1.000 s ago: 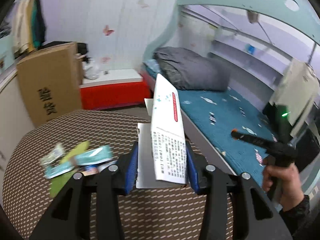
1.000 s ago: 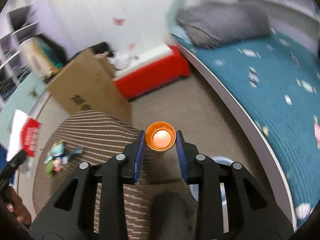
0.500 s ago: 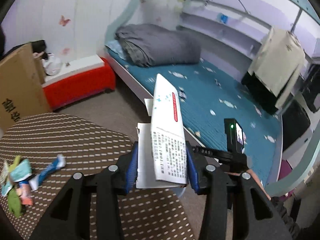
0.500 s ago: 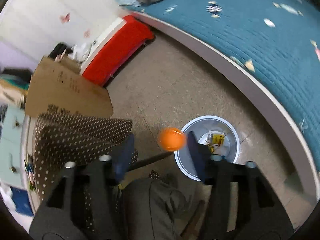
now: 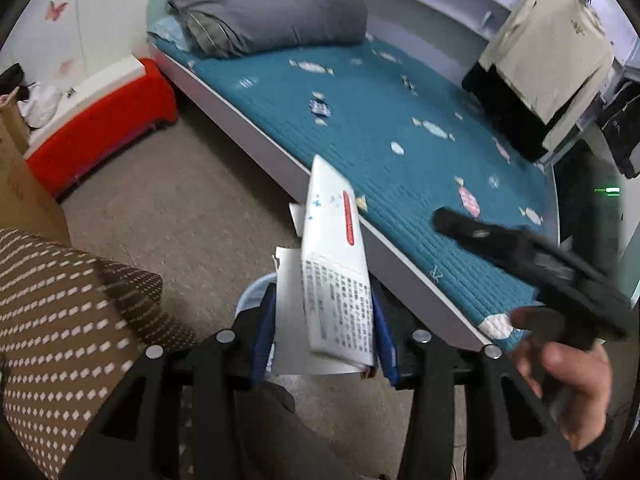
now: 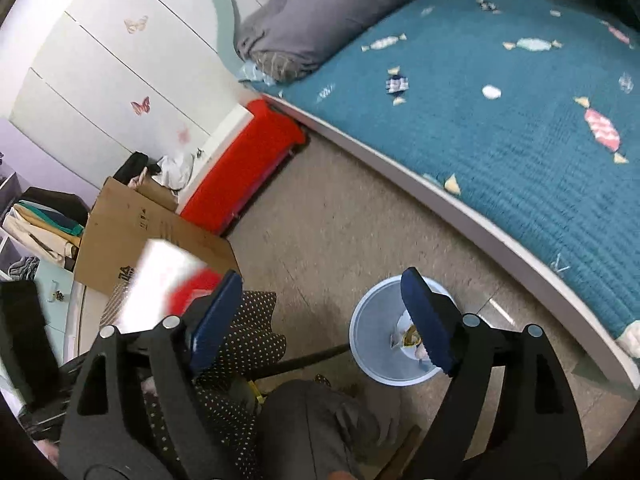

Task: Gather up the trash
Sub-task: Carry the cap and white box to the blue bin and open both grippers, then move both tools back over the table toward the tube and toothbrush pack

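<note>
My left gripper [image 5: 324, 328] is shut on a flat white carton [image 5: 334, 264] with a red stripe and printed text, held upright over the floor beside the bed. Part of a pale blue trash bin [image 5: 256, 294] peeks out behind the carton. My right gripper [image 6: 320, 312] is open and empty above the round pale blue trash bin [image 6: 368, 360], which holds some wrappers. The blurred white and red carton [image 6: 164, 288] shows at the left of the right wrist view. The right gripper appears blurred in the left wrist view, held by a hand [image 5: 568, 376].
A bed with a teal cover [image 6: 500, 92] and grey pillow [image 5: 272, 16] runs along the right. A red bench [image 6: 244, 168] and a cardboard box [image 6: 132, 232] stand at the back. A brown dotted tablecloth [image 5: 60, 320] is at the left. My knee [image 6: 312, 428] is below.
My right gripper opened and let go of the orange cap, which is no longer in view. My left gripper swung right from the table toward the bin with the carton.
</note>
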Available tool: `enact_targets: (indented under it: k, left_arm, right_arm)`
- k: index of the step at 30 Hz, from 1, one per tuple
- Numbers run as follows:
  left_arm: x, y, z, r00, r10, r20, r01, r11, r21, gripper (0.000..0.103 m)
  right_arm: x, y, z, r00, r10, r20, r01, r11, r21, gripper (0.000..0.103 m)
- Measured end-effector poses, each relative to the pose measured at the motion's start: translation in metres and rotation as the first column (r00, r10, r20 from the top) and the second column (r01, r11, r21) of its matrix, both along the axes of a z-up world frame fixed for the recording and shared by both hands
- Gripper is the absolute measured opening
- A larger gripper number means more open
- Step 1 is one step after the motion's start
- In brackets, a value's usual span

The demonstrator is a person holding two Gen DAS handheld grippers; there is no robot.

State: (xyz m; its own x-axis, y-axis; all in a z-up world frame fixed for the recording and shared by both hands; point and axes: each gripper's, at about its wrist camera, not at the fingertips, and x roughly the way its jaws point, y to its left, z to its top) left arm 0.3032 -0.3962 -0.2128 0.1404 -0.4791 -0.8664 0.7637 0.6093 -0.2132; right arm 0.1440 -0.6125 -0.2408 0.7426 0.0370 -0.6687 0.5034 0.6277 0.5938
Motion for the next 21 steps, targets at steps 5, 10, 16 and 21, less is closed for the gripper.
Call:
enact_targets:
  k: [5,10,16,21]
  left_arm:
    - [0.012,-0.029,-0.019,0.998,-0.034,-0.044,0.037,0.998,0.056,0.078]
    - [0.023,-0.017,-0.018,0.999,0.041,-0.021,-0.039,0.997,0.066,0.089]
    - [0.021,0.022,0.012,0.991,0.112,0.073,-0.114,0.993,0.022,0.092]
    - [0.013,0.054,0.036,0.982,0.143,0.126,-0.142,0.99,-0.02,0.093]
  right_arm:
    - [-0.005,0.003,0.008,1.0,-0.013,0.011,0.013,1.0,-0.009,0.081]
    - [-0.005,0.012,0.004,1.0,-0.01,-0.002,0.01,1.0,-0.008,0.089]
    - [-0.001,0.026,0.001,0.999,-0.014,-0.029,0.013,1.0,-0.018,0.097]
    - [0.006,0.042,0.008,0.999,0.007,-0.042,-0.009,0.999,-0.045,0.097]
